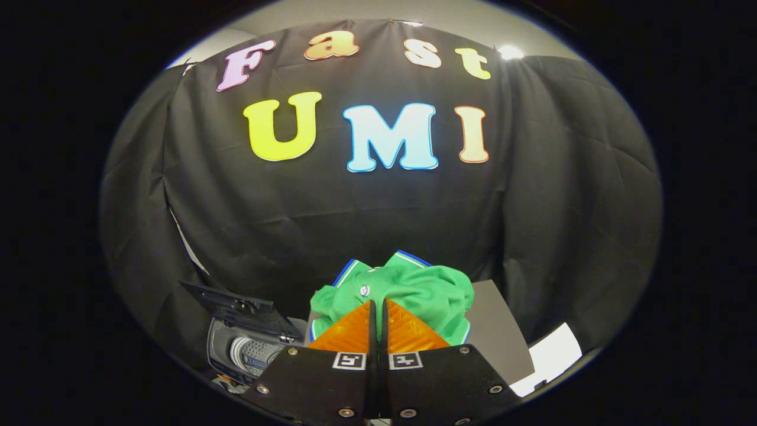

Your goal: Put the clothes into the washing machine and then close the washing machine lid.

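Fingers (355, 328) of my gripper (378, 307) are clamped on the green shirt (426, 290) (bunched up); washing machine (251, 349) sits left, lid (236, 305) raised.

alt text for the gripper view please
The gripper, its orange fingers nearly together, pinches a bunched green garment with blue-and-white trim. Below and to their left stands a small grey washing machine, black lid raised.

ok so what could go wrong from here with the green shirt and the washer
1. The gripper looks shut on the green shirt, which bunches loosely above the orange fingers; a thin pinch of cloth could slip out in transit.
2. The washing machine sits off to the fingers' left with its lid raised; trailing fabric may snag on that lid or drape over the drum rim.
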Demonstrator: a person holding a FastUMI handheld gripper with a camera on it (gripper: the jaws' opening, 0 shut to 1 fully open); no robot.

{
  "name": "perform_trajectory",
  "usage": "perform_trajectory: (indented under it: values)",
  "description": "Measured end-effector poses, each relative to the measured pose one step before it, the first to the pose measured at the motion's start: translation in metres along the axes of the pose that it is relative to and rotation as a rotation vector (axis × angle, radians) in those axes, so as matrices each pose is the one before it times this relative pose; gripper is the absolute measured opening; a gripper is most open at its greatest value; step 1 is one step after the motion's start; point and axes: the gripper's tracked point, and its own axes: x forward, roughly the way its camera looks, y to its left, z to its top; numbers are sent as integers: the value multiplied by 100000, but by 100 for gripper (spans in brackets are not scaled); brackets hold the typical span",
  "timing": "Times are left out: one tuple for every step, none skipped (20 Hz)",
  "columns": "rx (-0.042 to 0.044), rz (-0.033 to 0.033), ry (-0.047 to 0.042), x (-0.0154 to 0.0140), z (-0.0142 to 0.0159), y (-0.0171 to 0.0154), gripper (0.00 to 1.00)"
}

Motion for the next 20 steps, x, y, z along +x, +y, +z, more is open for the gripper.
perform_trajectory:
  values:
    - [-805,600,-699,-404,88,1132,0]
    - [-1078,483,-443,-311,72,1078,0]
    - [-1067,800,-180,-169,-7,1164,0]
    - [-917,712,-82,-123,56,1220,0]
    - [-958,815,-163,-169,-18,1358,0]
    - [-939,561,173,-96,48,1453,0]
    - [-884,370,-10,-27,-93,1340,0]
    - [-427,365,-95,68,153,1414,0]
    - [-637,670,138,78,-143,1519,0]
    - [-585,251,6,156,-2,1480,0]
    - [-545,-30,37,93,35,1423,0]
    - [-705,178,210,95,-56,1576,0]
    - [-636,-55,237,124,-2,1488,0]
    - [-226,328,300,111,-51,1457,0]
    - [581,687,404,14,-135,1702,0]
    - [929,853,351,126,-98,1476,0]
    - [621,1122,583,94,-377,1948,0]
    - [-485,688,647,115,-381,1611,0]
    - [-1088,567,924,115,-423,1592,0]
    - [-1410,910,739,369,-511,1507,0]
